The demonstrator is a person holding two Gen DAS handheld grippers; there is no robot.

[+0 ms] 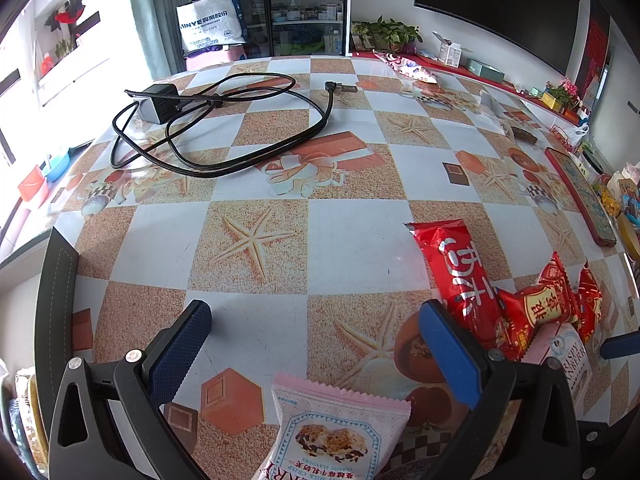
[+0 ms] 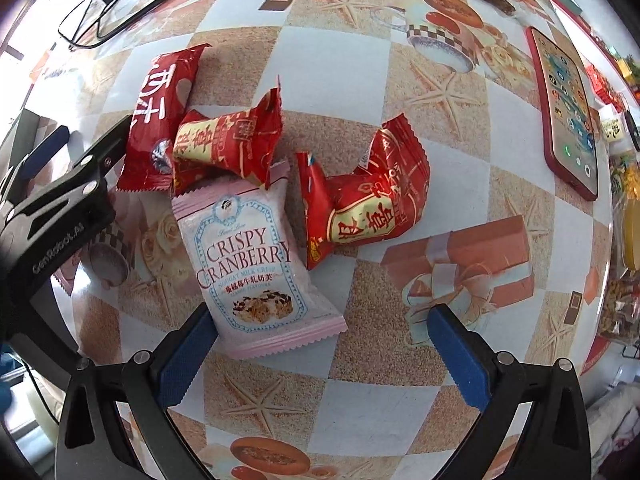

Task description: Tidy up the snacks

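Left wrist view: the left gripper has its blue fingers spread wide and holds nothing. A second pink cranberry packet lies on the counter at the near edge of the frame, between the two finger arms but nearer than the tips, its long axis running near to far. The rest of the snacks lie to the right of the right-hand finger: a long red wrapper angled near to far, with a small red sweet just beside it. A black cable and charger sit well apart, far left.

Right wrist view: the right gripper is also wide open and empty. The pink cranberry packet lies just ahead, left of centre, and its near corner appears to touch the left finger. Its long axis runs near to far, tilted slightly left at the far end. Its far edge slips under a red sweet, which in turn overlaps the long red wrapper. Another red sweet lies apart to the right, ahead of the gap. A phone rests far right.

By my reading, the right gripper is nearer the main cluster. To take the pink packet across its width, it would need to shift left so the packet lies between the fingers.
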